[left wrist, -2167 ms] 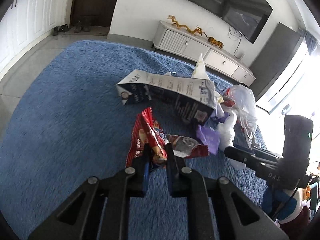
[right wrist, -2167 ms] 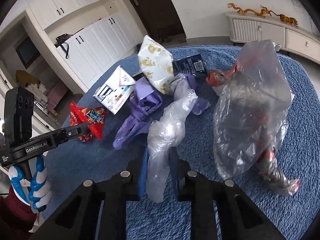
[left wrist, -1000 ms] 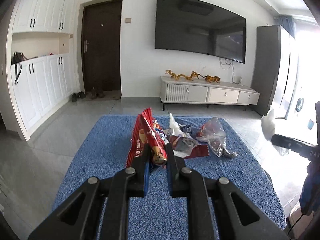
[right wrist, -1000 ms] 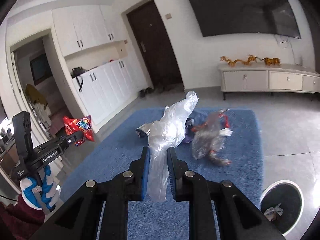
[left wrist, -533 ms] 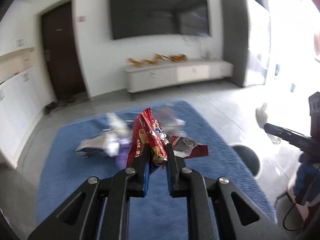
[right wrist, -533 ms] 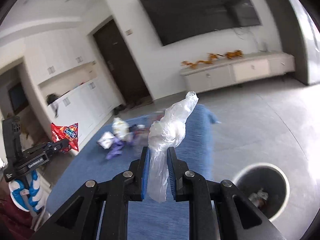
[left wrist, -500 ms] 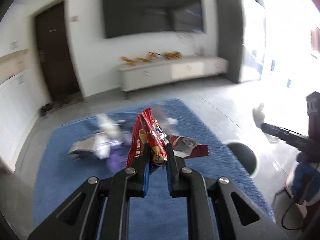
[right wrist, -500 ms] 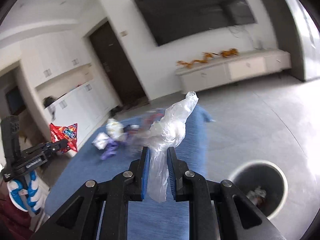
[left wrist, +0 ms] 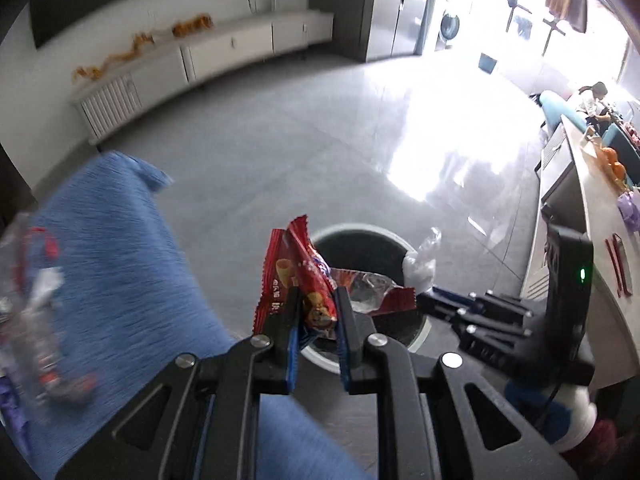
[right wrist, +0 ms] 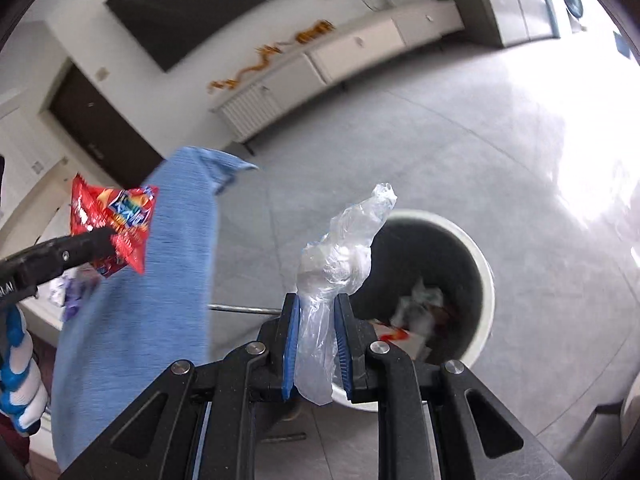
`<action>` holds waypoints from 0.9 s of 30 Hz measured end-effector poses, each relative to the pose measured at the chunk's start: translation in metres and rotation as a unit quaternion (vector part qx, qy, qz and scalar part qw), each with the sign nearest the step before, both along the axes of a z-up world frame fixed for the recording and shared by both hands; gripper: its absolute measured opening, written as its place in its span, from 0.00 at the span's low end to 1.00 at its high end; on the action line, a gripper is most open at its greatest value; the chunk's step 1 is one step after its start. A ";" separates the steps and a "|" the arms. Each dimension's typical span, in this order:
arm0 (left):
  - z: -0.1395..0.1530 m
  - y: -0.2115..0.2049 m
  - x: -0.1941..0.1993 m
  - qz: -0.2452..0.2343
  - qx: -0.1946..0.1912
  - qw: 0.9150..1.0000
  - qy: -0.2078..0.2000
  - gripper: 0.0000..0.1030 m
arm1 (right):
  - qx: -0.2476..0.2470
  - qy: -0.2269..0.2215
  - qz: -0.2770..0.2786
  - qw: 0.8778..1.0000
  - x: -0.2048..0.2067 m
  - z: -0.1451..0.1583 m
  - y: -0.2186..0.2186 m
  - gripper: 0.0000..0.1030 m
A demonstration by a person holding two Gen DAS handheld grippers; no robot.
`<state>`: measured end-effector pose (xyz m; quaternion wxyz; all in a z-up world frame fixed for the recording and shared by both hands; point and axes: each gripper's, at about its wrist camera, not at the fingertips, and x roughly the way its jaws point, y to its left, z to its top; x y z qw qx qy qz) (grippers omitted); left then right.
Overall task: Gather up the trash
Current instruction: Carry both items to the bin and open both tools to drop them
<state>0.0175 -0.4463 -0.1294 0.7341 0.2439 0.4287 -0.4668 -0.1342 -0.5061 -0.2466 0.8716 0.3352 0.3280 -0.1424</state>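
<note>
Over the bin (right wrist: pixel 478 276), both grippers carry trash for the drop, so the task looks partly done. Some scraps already lie at the bottom of the bin, seen in the right wrist view, while more litter (left wrist: pixel 36 320) sits blurred on the blue rug (left wrist: pixel 120 240) at the left edge of the left wrist view, so further trips are likely needed. Neither held piece has been let go yet. The left gripper (left wrist: pixel 316 312) has its fingers pressed onto a red wrapper (left wrist: pixel 296 276), pinching it low down; most of the wrapper stands up above the fingertips and a crumpled end trails to the right. In that view the wrapper overlaps the bin's mouth, though whether it hangs squarely above the opening I cannot tell. The right gripper (right wrist: pixel 316 320) pinches a clear bag (right wrist: pixel 340 256) between its blue pads; the bag's twisted top rises past the fingertips and a short tail hangs below them. From the right wrist view the bag sits just at the bin's near-left rim, not plainly over the centre, so I judge a small reach forward would help before either grip is released.
</note>
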 end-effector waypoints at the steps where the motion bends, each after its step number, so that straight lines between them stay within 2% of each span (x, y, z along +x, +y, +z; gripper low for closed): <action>1: -0.011 -0.012 0.002 -0.002 0.010 1.000 0.012 0.16 | 0.007 0.007 -0.004 1.000 0.002 -0.010 -0.006 0.17; 4: -0.035 -0.034 0.011 0.002 0.024 0.998 0.058 0.22 | 0.025 0.022 -0.012 0.999 0.005 -0.034 -0.016 0.17; 6: -0.047 -0.043 0.018 0.005 0.023 0.995 0.094 0.38 | 0.033 0.033 -0.019 0.999 0.009 -0.046 -0.020 0.19; 8: -0.055 -0.045 0.026 0.011 0.024 0.992 0.120 0.43 | 0.036 0.042 -0.029 0.998 0.009 -0.056 -0.021 0.21; 12: -0.052 -0.043 0.031 0.013 0.008 0.991 0.135 0.47 | 0.044 0.054 -0.036 0.997 0.008 -0.069 -0.022 0.32; 15: -0.048 -0.037 0.034 0.019 -0.005 0.990 0.141 0.47 | 0.045 0.055 -0.039 0.997 0.004 -0.068 -0.019 0.32; 20: -0.015 -0.007 0.030 0.035 -0.054 0.995 0.080 0.47 | 0.022 0.039 -0.050 0.998 -0.003 -0.044 -0.015 0.32; 23: 0.016 0.017 0.026 0.047 -0.088 0.994 0.034 0.47 | -0.005 0.024 -0.056 0.998 -0.009 -0.016 -0.013 0.32; 27: 0.053 0.053 0.018 0.050 -0.103 0.993 -0.017 0.47 | -0.048 -0.006 -0.061 0.997 -0.016 0.031 -0.001 0.32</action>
